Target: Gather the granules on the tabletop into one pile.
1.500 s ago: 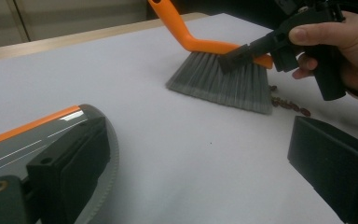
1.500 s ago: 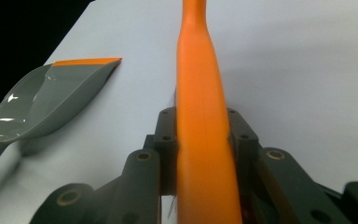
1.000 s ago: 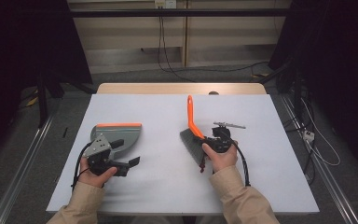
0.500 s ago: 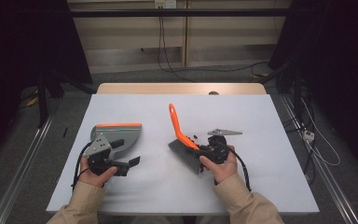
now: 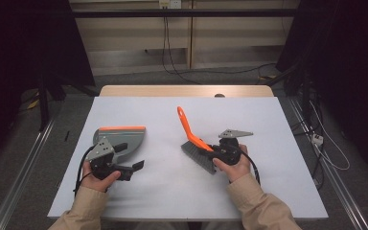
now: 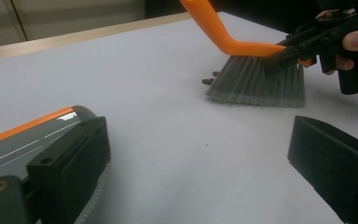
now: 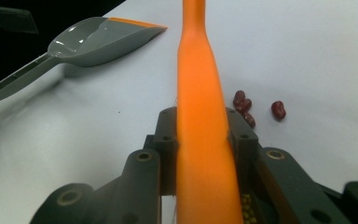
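A hand brush [image 5: 190,132] with an orange handle and grey bristles stands tilted on the white table [image 5: 278,124], bristles down, handle leaning up and to the left. My right gripper [image 5: 211,149] is shut on the handle just above the bristles; in the right gripper view its jaws [image 7: 203,126] clamp the orange handle [image 7: 200,70]. A few red beans [image 7: 242,105] lie just beyond the brush. A grey dustpan [image 5: 124,136] with an orange lip lies at the left. My left gripper [image 5: 129,158] rests beside it, open, with bare table between its jaws [image 6: 200,154].
The dustpan [image 6: 23,135] lies just outside the left jaw in the left gripper view, and the brush bristles [image 6: 256,84] stand across the table. A wooden strip [image 5: 187,91] edges the table's far side. Cables [image 5: 172,52] run over the floor behind.
The brush handle has swung from nearly upright to leaning left, and the right hand has shifted slightly toward the near edge. The left gripper and dustpan have not moved.
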`<state>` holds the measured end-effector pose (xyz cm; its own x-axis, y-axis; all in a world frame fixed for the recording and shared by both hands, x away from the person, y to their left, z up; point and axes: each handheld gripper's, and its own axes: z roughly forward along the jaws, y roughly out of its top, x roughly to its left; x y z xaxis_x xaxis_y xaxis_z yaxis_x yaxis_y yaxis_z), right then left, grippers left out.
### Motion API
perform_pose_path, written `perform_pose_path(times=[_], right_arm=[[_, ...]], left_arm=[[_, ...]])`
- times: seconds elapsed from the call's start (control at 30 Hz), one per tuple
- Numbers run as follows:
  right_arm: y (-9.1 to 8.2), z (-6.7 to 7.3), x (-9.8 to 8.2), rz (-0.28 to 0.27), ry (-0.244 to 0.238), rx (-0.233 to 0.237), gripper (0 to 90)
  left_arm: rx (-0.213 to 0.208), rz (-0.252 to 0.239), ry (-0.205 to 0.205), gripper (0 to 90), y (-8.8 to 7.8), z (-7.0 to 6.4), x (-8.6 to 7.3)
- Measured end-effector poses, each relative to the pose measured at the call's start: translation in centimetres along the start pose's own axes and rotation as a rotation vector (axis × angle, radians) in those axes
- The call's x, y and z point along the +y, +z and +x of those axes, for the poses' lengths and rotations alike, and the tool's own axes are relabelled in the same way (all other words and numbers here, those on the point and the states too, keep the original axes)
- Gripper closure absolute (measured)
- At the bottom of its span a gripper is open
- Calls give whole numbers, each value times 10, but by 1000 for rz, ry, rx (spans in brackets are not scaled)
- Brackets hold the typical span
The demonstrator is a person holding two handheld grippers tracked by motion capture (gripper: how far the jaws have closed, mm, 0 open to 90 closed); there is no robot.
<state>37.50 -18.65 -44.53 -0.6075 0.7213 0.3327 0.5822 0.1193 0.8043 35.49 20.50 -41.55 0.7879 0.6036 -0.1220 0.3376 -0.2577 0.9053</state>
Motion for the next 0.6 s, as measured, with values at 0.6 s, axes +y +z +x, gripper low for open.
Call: perform_pose_path(times=[0.6], right_arm=[[-20, -9, 29, -91, -28, 30, 712]], left_arm=[[3, -4, 0, 55, -3, -1, 0]])
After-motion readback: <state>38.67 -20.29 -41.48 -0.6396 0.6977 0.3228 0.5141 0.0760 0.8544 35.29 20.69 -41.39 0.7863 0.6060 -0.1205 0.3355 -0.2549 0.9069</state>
